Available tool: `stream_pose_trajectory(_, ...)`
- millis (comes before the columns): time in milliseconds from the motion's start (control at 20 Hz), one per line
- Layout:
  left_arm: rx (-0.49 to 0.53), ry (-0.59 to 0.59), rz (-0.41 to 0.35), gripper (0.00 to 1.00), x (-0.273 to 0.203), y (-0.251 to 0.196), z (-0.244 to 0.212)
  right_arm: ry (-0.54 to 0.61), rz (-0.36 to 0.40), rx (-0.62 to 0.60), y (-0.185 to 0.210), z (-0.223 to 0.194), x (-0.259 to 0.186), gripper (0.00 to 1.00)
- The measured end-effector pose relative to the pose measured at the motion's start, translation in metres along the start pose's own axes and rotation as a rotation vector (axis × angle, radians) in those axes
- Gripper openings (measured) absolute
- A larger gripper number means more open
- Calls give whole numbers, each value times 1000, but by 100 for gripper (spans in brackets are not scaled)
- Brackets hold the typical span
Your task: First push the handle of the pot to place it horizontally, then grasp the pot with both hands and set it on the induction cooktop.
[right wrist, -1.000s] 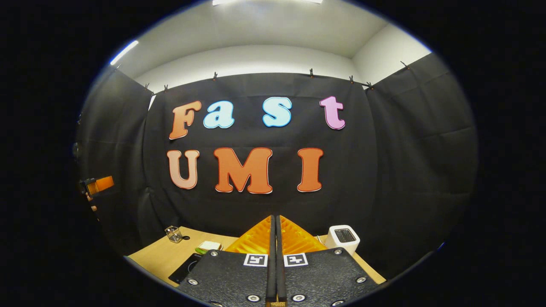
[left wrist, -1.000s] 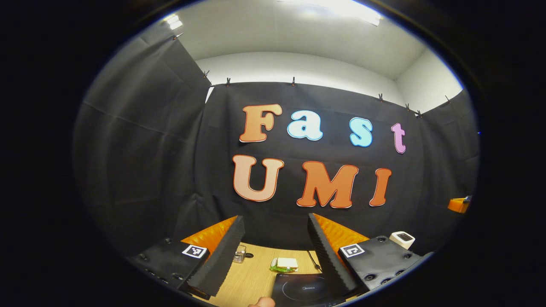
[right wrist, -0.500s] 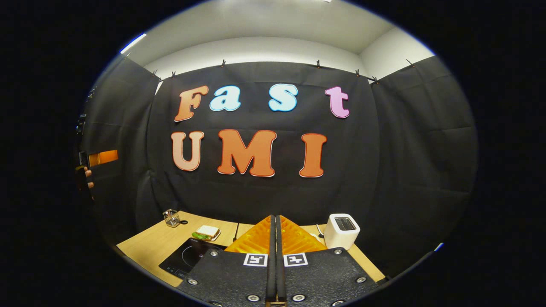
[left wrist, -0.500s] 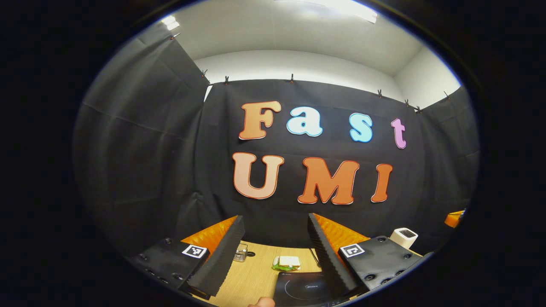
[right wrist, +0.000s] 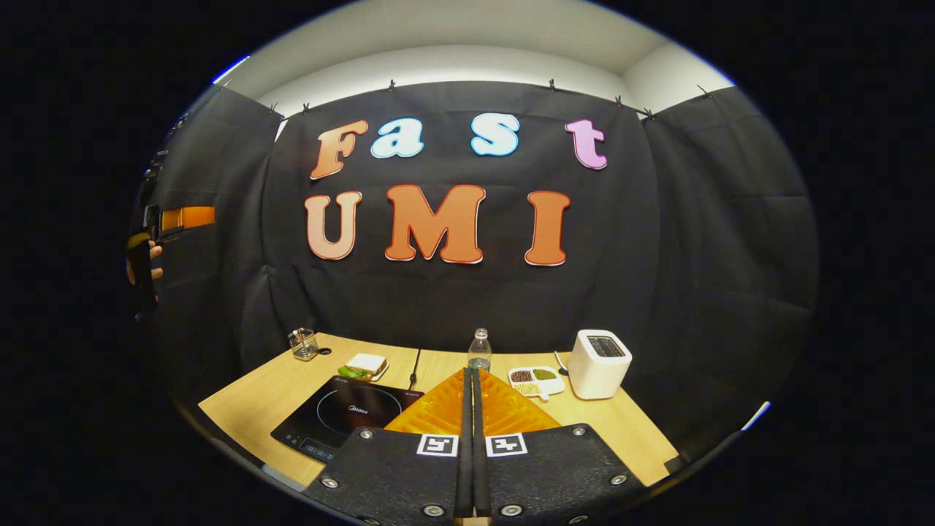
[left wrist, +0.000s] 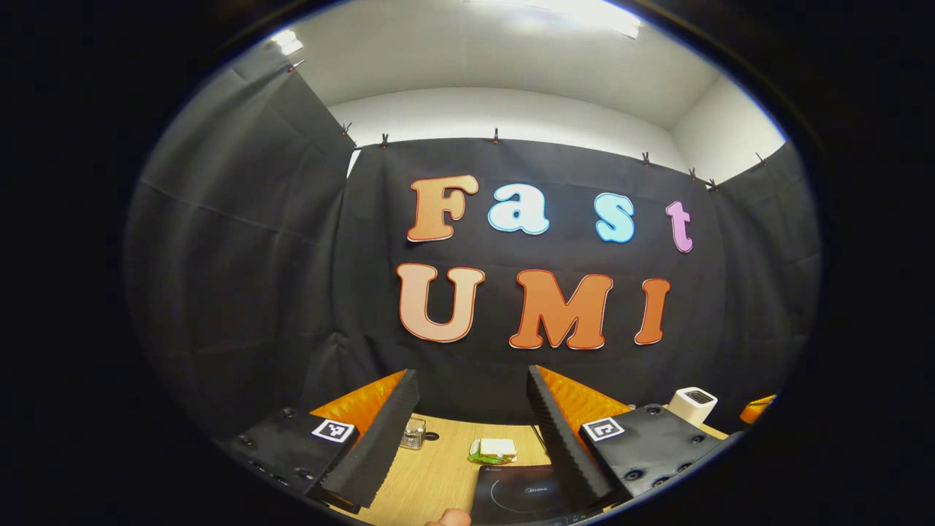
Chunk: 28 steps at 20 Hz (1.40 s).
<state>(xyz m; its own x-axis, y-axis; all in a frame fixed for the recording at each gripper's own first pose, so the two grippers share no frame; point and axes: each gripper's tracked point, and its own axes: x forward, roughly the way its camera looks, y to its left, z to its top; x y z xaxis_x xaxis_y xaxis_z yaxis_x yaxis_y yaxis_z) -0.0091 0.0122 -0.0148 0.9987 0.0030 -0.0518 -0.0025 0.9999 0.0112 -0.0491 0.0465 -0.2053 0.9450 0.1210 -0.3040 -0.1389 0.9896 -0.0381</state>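
Left to right along the light wooden table (right wrist: 628, 427), right gripper view: small clear wire-framed holder (right wrist: 302, 343), sandwich on a plate (right wrist: 363, 364), flat black glass induction cooktop (right wrist: 343, 413), clear plastic bottle (right wrist: 479, 351), white divided dish of beans (right wrist: 535, 378), white boxy toaster (right wrist: 597, 362).

Left gripper (left wrist: 467, 416): fingers spread wide, nothing between them, held high; cooktop lies below and just right of its line. Right gripper (right wrist: 471, 431): fingers pressed together, empty; cooktop lies low and to its left.

Pot location cannot be told from these frames, so handle axis unknown. Judgement: handle push not yet begun; nearer hand cannot be judged.
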Motion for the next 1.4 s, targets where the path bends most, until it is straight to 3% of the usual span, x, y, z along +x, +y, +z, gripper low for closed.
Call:
stream_pose_trajectory(950,33,3,-1,98,-21,-3,-4,374,67,74,36,-208,0,0)
stream_pose_trajectory(1200,35,20,-1,98,-19,-6,-13,461,85,73,44,-248,-1,0)
stream_pose_trajectory(1400,24,38,-6,98,-14,-10,-23,513,57,62,33,-271,0,0)
